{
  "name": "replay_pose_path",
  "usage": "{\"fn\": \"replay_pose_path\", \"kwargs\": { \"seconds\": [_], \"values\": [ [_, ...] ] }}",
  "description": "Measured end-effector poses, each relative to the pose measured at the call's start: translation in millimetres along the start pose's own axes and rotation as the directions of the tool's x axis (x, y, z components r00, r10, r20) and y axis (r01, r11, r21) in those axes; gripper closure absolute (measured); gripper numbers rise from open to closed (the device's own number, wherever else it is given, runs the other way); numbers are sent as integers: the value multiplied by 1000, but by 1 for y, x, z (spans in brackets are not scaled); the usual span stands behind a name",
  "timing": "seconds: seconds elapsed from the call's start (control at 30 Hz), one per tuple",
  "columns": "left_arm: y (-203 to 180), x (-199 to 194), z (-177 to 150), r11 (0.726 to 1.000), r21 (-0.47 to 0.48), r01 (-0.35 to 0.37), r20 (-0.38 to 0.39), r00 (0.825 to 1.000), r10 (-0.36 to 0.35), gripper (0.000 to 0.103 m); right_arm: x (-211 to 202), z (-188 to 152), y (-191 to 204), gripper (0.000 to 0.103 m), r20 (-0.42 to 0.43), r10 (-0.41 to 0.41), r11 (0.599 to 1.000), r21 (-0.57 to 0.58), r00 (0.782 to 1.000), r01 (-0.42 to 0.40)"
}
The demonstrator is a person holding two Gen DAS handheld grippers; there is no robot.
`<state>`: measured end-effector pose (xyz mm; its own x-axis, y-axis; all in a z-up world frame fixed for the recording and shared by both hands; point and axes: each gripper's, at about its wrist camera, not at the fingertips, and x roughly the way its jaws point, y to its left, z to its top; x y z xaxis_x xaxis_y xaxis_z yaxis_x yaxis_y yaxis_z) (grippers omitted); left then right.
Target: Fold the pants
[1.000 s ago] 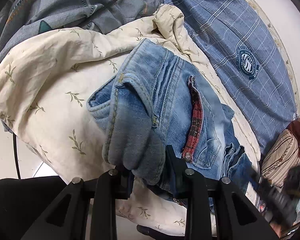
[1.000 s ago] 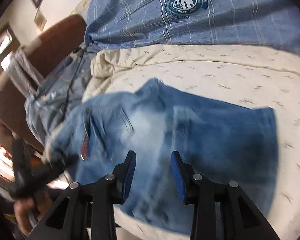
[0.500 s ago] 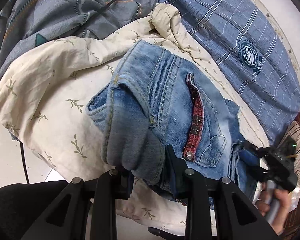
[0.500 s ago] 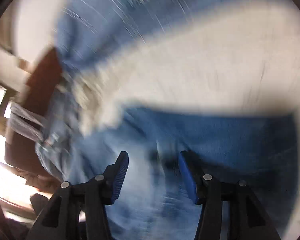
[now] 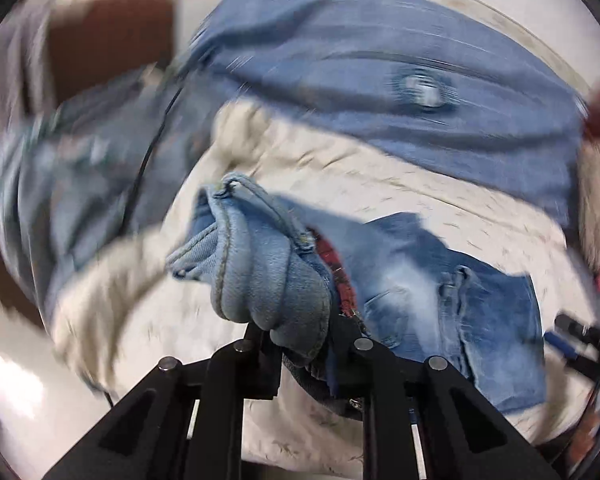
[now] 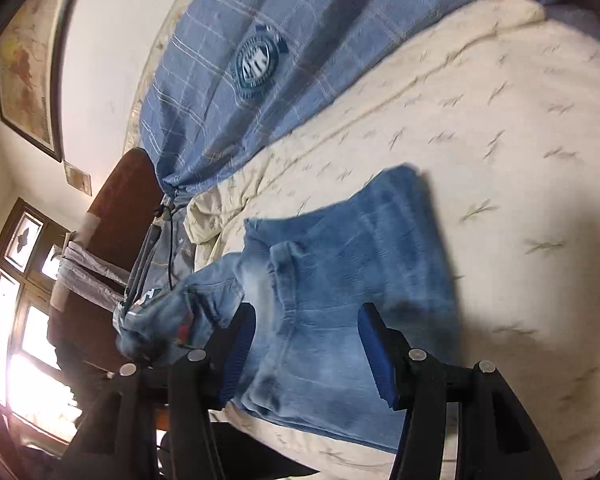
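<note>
The blue denim pants [image 5: 440,304] lie on a cream leaf-print blanket [image 5: 380,184]. My left gripper [image 5: 300,340] is shut on a bunched fold of the pants' waistband end [image 5: 268,272] and holds it raised; a red plaid pocket lining [image 5: 340,276] shows beside it. In the right wrist view the pants [image 6: 340,272] spread flat under my right gripper [image 6: 306,352], which is open with its blue-padded fingers [image 6: 374,356] straddling the denim close above it. The raised bunch shows at the left of that view [image 6: 160,328]. The left wrist view is motion-blurred.
A blue plaid cover with a round badge [image 6: 256,60] lies beyond the blanket. A grey patterned quilt with a black cable [image 5: 148,152] lies left. A brown headboard [image 6: 120,208], window [image 6: 16,320] and framed map [image 6: 28,60] stand at the left.
My left gripper has swung round with the denim bunch still in it, blurring its view. My right gripper has opened wider and settled low over the flat part of the pants.
</note>
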<state>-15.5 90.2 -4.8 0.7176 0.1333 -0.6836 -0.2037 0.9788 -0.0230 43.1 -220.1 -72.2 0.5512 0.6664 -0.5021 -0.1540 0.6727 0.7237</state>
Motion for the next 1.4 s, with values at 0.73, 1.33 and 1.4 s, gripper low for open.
{"fn": "replay_pose_path", "kwargs": {
  "seconds": [0.73,1.33,1.4],
  "values": [
    [-242,19,-124,106,994,-35,33,999,26,84,-70,12,-70,46,175,14,987,157,984,-42],
    [-73,-31,-7,892,299,340,-3,935,-355,28,-10,8,-17,29,-41,-47,999,-22,998,46],
    [-64,-6,-5,928,230,291,-18,955,-295,28,1,10,-16,29,-73,-55,998,-18,996,54]
  ]
}}
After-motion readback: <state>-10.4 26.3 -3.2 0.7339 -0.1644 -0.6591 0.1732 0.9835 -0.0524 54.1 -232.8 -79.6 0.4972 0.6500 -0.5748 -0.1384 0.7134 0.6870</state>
